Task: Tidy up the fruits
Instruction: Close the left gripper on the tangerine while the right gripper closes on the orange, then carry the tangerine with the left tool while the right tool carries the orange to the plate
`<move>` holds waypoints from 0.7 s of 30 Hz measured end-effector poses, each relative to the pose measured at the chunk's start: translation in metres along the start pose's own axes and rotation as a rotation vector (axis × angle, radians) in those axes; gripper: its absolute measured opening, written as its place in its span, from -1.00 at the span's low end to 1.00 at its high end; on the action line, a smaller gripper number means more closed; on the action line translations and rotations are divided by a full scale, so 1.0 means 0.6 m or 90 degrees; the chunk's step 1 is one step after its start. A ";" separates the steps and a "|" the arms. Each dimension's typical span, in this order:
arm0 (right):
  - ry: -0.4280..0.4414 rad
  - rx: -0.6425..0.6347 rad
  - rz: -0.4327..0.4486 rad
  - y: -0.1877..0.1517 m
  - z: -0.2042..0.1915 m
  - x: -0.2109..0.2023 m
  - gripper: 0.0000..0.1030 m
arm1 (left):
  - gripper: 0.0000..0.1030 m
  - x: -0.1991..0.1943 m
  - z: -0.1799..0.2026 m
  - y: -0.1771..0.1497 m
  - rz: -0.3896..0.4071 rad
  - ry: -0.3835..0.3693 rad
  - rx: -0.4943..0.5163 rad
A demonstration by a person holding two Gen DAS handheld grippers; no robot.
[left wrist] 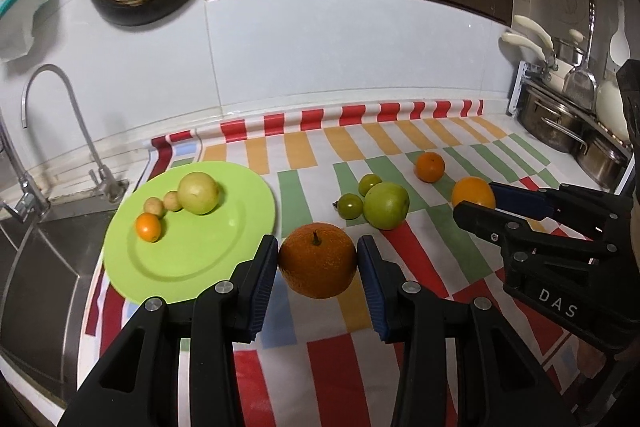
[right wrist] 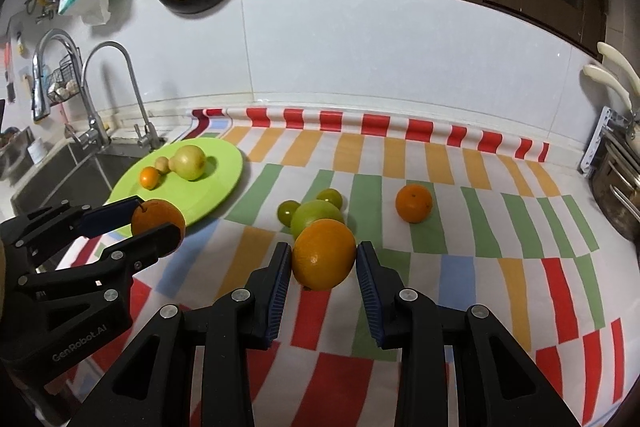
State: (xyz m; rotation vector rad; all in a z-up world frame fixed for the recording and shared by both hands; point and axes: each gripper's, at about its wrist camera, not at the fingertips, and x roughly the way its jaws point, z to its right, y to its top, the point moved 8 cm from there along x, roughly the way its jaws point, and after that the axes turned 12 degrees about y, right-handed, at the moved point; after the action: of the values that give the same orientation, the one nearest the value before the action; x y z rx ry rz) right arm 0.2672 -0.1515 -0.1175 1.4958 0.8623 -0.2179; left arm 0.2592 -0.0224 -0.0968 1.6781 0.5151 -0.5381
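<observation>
Four fruits (left wrist: pixel 199 193) plated, six off (three oranges (left wrist: pixel 317 259))

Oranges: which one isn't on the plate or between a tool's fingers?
The small orange lying alone on the striped cloth, to the right of the green fruits. The left tool and right tool each flank an orange; a tiny one sits on the green plate.

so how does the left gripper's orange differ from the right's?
The left orange is darker, rough-skinned and has a brown stem on top; the right orange is lighter, smoother, with no stem showing. The left one sits beside the green plate, the right one in front of the green apple. Both sit between jaws.
</observation>
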 end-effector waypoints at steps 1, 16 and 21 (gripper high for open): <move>0.001 -0.002 0.000 0.000 -0.004 -0.002 -0.33 | -0.21 -0.005 -0.003 -0.001 0.002 0.001 -0.001; 0.028 -0.029 0.020 0.006 -0.073 -0.019 -0.33 | -0.21 -0.053 -0.065 -0.008 0.029 0.035 -0.024; 0.042 -0.044 0.026 0.016 -0.102 -0.014 -0.33 | -0.21 -0.058 -0.095 -0.010 0.033 0.052 -0.035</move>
State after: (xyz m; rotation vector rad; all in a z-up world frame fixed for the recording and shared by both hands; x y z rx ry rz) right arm 0.2455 -0.0974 -0.0957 1.4614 0.8829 -0.1075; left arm 0.2318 0.0333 -0.0719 1.6607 0.5395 -0.4165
